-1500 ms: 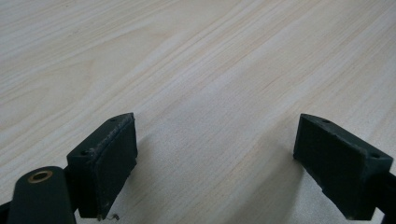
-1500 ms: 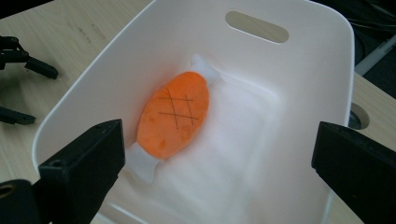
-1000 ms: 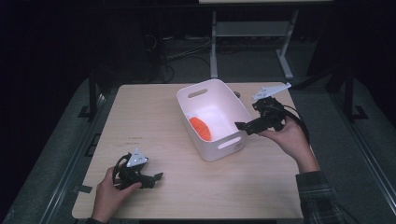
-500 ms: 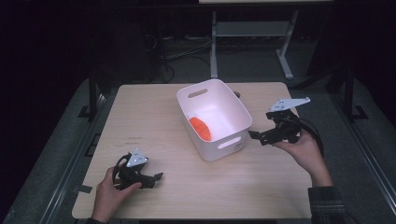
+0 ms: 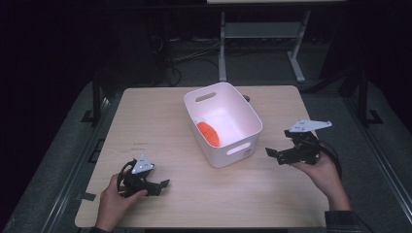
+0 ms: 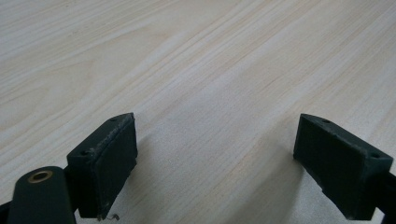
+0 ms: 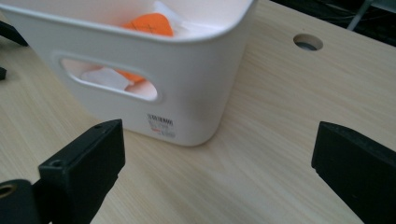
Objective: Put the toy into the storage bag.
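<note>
Right gripper (image 5: 272, 154) withdrawn from bin (image 5: 223, 123), orange item (image 5: 208, 133) half-hidden

Lab (dim): bare table (image 5: 291, 102), floor cables (image 5: 187, 58).

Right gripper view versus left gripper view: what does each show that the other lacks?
The right gripper view alone has the white bin, the orange object inside it, the label under its handle slot and a round hole in the table. The left gripper view alone has bare wood grain between its jaws. Both share the light wooden table and two black jaws standing wide apart, holding nothing.
</note>
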